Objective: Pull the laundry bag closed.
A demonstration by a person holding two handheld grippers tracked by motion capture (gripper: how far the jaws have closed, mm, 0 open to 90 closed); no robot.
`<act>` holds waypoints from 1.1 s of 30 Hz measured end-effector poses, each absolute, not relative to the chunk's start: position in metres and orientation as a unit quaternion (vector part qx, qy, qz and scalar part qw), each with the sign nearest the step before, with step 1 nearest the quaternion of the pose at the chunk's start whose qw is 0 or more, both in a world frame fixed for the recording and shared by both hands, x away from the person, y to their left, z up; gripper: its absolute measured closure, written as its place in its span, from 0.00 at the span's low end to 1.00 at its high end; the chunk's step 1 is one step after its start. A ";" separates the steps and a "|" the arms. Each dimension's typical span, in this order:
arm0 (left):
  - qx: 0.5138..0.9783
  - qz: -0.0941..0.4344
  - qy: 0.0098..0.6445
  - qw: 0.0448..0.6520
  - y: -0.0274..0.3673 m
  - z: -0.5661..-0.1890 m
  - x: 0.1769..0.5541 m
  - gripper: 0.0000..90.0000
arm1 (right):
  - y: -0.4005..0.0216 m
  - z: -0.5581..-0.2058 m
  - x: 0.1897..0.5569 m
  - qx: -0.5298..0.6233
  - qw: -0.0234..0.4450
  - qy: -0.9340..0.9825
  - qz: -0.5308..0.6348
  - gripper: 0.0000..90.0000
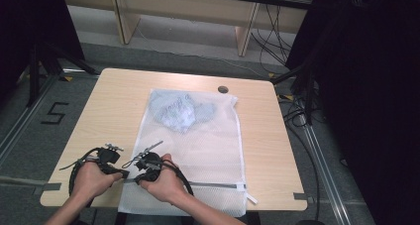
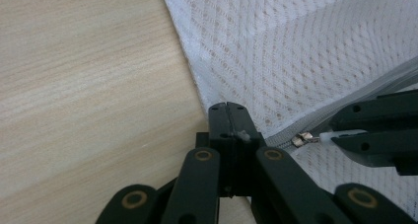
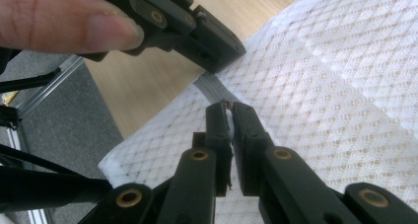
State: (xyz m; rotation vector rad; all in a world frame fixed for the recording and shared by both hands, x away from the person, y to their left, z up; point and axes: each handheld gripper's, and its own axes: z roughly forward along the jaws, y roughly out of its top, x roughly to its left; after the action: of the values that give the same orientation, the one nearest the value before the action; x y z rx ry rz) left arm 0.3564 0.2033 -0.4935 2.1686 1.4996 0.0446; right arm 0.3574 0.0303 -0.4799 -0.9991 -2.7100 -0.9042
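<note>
A white mesh laundry bag [image 1: 208,145] lies flat on the wooden table [image 1: 114,101], with a pale blue garment [image 1: 181,111] inside its far end. A grey zipper [image 1: 213,185] runs across the bag near the table's front edge. My left gripper [image 1: 123,174] [image 2: 227,107] is shut on the bag's left edge, at the zipper's end. Just to its right, my right gripper [image 1: 138,178] [image 3: 227,105] is shut on the white pull tab [image 3: 228,119] of the zipper slider [image 2: 302,139]. In the right gripper view the left gripper [image 3: 224,56] sits close ahead.
A small dark disc [image 1: 223,89] sits at the table's far edge. The bag's near end hangs over the front edge. Dark tripod legs [image 1: 39,66] stand on the floor at left, and cables [image 1: 297,111] trail at right.
</note>
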 end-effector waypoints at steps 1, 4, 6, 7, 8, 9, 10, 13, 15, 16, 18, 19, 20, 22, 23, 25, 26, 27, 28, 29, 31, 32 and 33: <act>0.798 0.018 0.548 0.250 0.204 -0.494 0.357 1.00 | 0.030 -0.480 0.357 -0.331 0.059 -0.894 -0.296 0.97; 0.798 0.018 0.548 0.250 0.204 -0.494 0.357 1.00 | 0.028 -0.479 0.358 -0.332 0.060 -0.894 -0.295 0.97; 0.798 0.017 0.547 0.250 0.204 -0.494 0.357 1.00 | 0.028 -0.478 0.357 -0.334 0.061 -0.893 -0.294 0.97; 0.805 0.013 0.540 0.246 0.205 -0.493 0.357 1.00 | 0.027 -0.478 0.358 -0.332 0.062 -0.894 -0.294 0.97; 0.802 0.014 0.544 0.245 0.204 -0.493 0.357 1.00 | 0.027 -0.478 0.358 -0.331 0.061 -0.895 -0.294 0.97; 0.795 0.012 0.552 0.252 0.203 -0.493 0.356 1.00 | 0.027 -0.478 0.358 -0.330 0.063 -0.896 -0.292 0.97; 0.798 0.012 0.549 0.250 0.204 -0.493 0.356 1.00 | 0.026 -0.478 0.357 -0.331 0.063 -0.896 -0.290 0.97; 0.805 0.014 0.539 0.248 0.206 -0.493 0.358 1.00 | 0.026 -0.478 0.358 -0.326 0.063 -0.897 -0.290 0.97; 0.804 0.014 0.539 0.249 0.206 -0.493 0.357 1.00 | 0.025 -0.478 0.357 -0.326 0.063 -0.898 -0.288 0.97; 0.804 0.015 0.539 0.250 0.206 -0.493 0.357 1.00 | 0.025 -0.477 0.357 -0.332 0.063 -0.897 -0.286 0.97; 0.803 0.014 0.540 0.250 0.206 -0.494 0.357 1.00 | 0.024 -0.477 0.358 -0.329 0.063 -0.898 -0.286 0.97; 0.803 0.014 0.541 0.251 0.206 -0.494 0.357 1.00 | 0.023 -0.477 0.358 -0.330 0.064 -0.897 -0.286 0.97; 0.803 0.014 0.541 0.251 0.206 -0.494 0.357 1.00 | 0.023 -0.477 0.358 -0.329 0.066 -0.897 -0.288 0.97; 0.803 0.013 0.541 0.250 0.206 -0.493 0.358 1.00 | 0.022 -0.477 0.357 -0.336 0.070 -0.895 -0.283 0.97; 0.803 0.013 0.541 0.249 0.206 -0.493 0.358 1.00 | 0.021 -0.477 0.358 -0.332 0.069 -0.897 -0.285 0.97; 0.802 0.014 0.541 0.252 0.206 -0.494 0.357 1.00 | 0.020 -0.477 0.358 -0.330 0.068 -0.897 -0.285 0.97; 0.803 0.014 0.541 0.251 0.206 -0.494 0.357 1.00 | 0.020 -0.477 0.358 -0.330 0.068 -0.897 -0.286 0.97; 0.803 0.014 0.541 0.251 0.206 -0.494 0.357 1.00 | 0.020 -0.476 0.357 -0.336 0.070 -0.895 -0.285 0.97; 0.803 0.014 0.541 0.251 0.206 -0.494 0.357 1.00 | 0.019 -0.477 0.357 -0.333 0.067 -0.896 -0.286 0.97; 0.802 0.014 0.542 0.252 0.206 -0.494 0.357 1.00 | 0.019 -0.476 0.357 -0.333 0.068 -0.897 -0.283 0.97; 0.802 0.012 0.542 0.250 0.206 -0.493 0.357 1.00 | 0.018 -0.476 0.357 -0.333 0.068 -0.897 -0.284 0.97; 0.802 0.014 0.541 0.252 0.206 -0.494 0.357 1.00 | 0.018 -0.476 0.357 -0.334 0.070 -0.896 -0.284 0.97; 0.802 0.014 0.542 0.251 0.206 -0.494 0.357 1.00 | 0.017 -0.476 0.357 -0.333 0.067 -0.899 -0.277 0.97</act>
State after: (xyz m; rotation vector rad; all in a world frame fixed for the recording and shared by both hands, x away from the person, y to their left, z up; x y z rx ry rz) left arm 0.3573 0.2061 -0.4936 2.1821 1.4733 0.0378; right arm 0.3575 0.0170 -0.4756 -1.0050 -2.7087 -0.8344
